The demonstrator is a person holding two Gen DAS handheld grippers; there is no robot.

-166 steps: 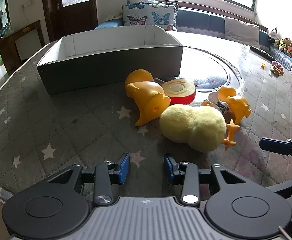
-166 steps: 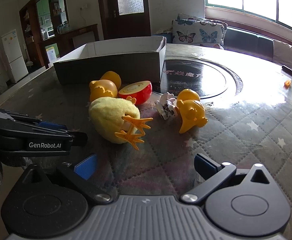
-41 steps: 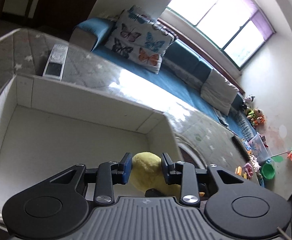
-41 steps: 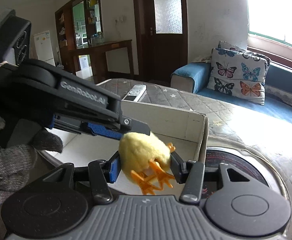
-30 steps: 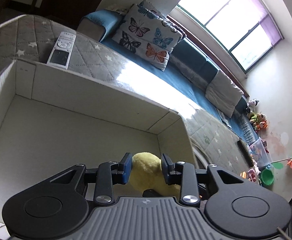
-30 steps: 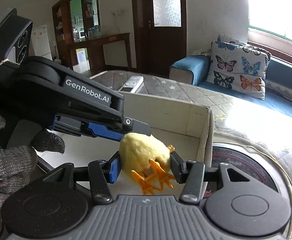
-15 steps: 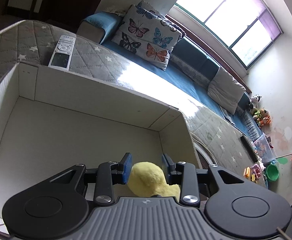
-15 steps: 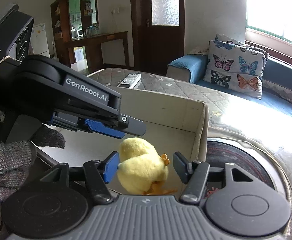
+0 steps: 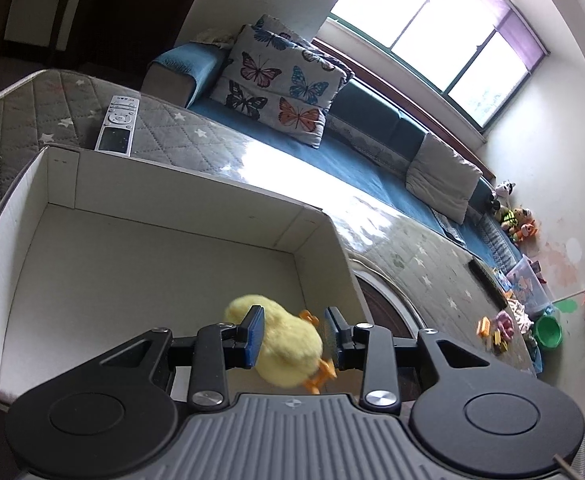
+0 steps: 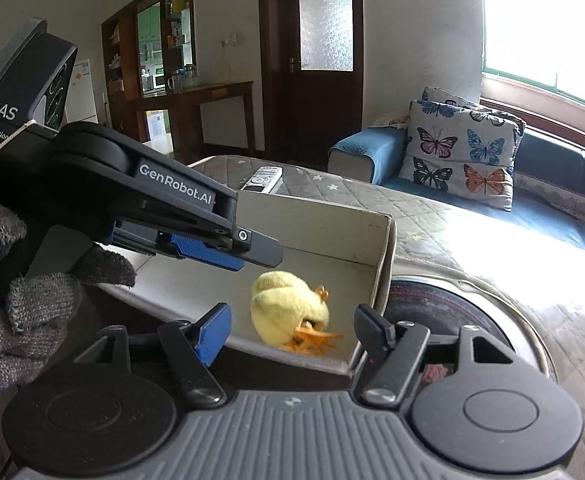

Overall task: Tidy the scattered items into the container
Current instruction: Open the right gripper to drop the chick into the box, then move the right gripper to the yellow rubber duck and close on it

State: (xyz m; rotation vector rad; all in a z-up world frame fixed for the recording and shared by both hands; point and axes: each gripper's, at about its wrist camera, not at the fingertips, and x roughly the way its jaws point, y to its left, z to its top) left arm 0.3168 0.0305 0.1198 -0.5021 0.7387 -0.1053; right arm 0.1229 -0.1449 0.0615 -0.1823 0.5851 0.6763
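One yellow plush chick (image 10: 290, 306) lies inside my white box (image 9: 164, 220), near its right-hand wall, orange feet towards me. My right gripper (image 10: 292, 326) hovers just above it, fingers spread wide and empty, the chick straight ahead between them. My left gripper (image 9: 290, 334) is parted too, holding nothing, the chick below its fingers.

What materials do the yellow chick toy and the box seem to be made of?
The chick toy looks like soft plush: its surface is fuzzy and matte, and its orange feet look like felt or plastic. The box seems to be cardboard, matte white inside, with fold creases at its corners.
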